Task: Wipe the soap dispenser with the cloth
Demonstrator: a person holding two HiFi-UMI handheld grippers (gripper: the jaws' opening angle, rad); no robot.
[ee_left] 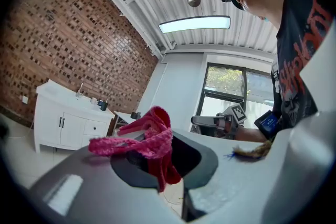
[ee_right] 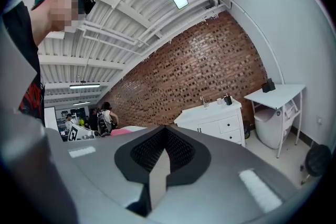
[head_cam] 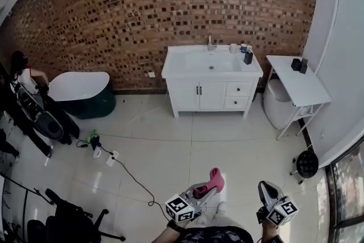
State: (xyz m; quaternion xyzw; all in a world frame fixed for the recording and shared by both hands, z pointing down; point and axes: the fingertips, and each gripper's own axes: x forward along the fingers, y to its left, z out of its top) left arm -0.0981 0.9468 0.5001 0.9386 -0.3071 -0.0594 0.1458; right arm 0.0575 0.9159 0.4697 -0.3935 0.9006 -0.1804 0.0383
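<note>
A pink cloth (head_cam: 214, 180) hangs bunched from my left gripper (head_cam: 208, 187), low in the head view. In the left gripper view the cloth (ee_left: 149, 138) is pinched between the shut jaws and drapes over the left gripper (ee_left: 159, 162). My right gripper (head_cam: 265, 191) is held beside it, shut and empty; in its own view the right gripper (ee_right: 160, 158) has its jaws closed together. A dark soap dispenser (head_cam: 248, 57) stands on the far white vanity's right side, across the room from both grippers. The dispenser also shows small as a dark bottle (ee_right: 228, 99) in the right gripper view.
A white vanity (head_cam: 211, 83) with a sink stands against the brick wall. A white side table (head_cam: 300, 88) and bin are to its right, a bathtub (head_cam: 80, 89) to its left. A black cable (head_cam: 132, 177) crosses the tiled floor. A person (head_cam: 25, 78) sits far left.
</note>
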